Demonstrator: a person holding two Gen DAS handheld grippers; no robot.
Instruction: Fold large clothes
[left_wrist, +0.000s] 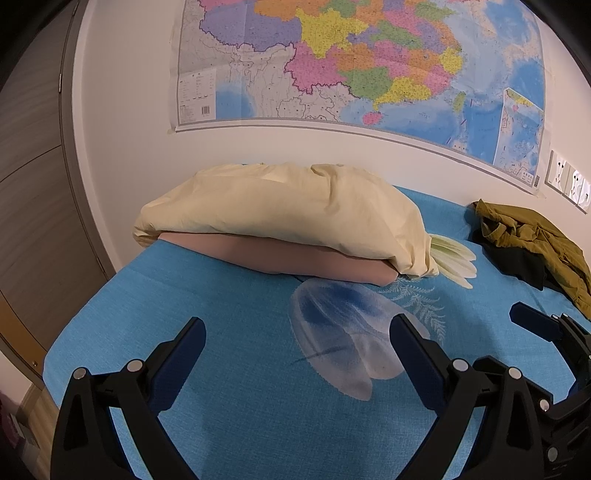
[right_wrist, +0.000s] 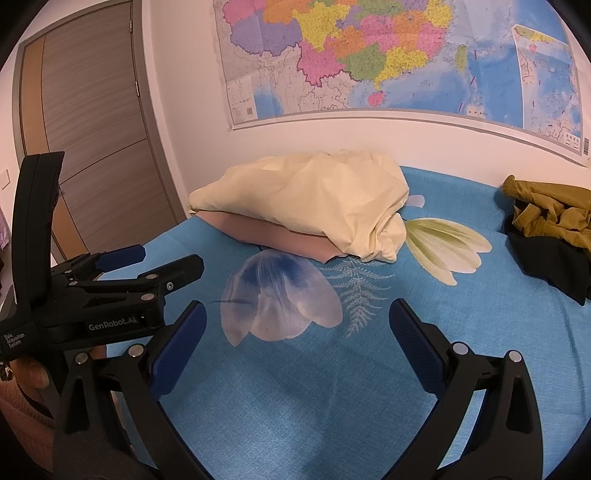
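A crumpled olive-green garment (left_wrist: 535, 240) lies over a black one (left_wrist: 517, 264) at the far right of the blue bed; both show in the right wrist view too, the olive one (right_wrist: 550, 212) over the black one (right_wrist: 546, 266). My left gripper (left_wrist: 297, 332) is open and empty, hovering above the blue sheet near the front. My right gripper (right_wrist: 297, 314) is open and empty above the sheet. Each gripper is well short of the clothes. The left gripper (right_wrist: 159, 258) shows at the left of the right wrist view; a finger of the right gripper (left_wrist: 535, 317) shows at the right of the left wrist view.
A cream pillow (left_wrist: 280, 206) on a tan pillow (left_wrist: 295, 262) lies at the head of the bed by the wall. A large map (left_wrist: 351, 66) hangs above. A brown door (right_wrist: 92, 147) stands left. The blue floral sheet (left_wrist: 240, 332) spreads between grippers and pillows.
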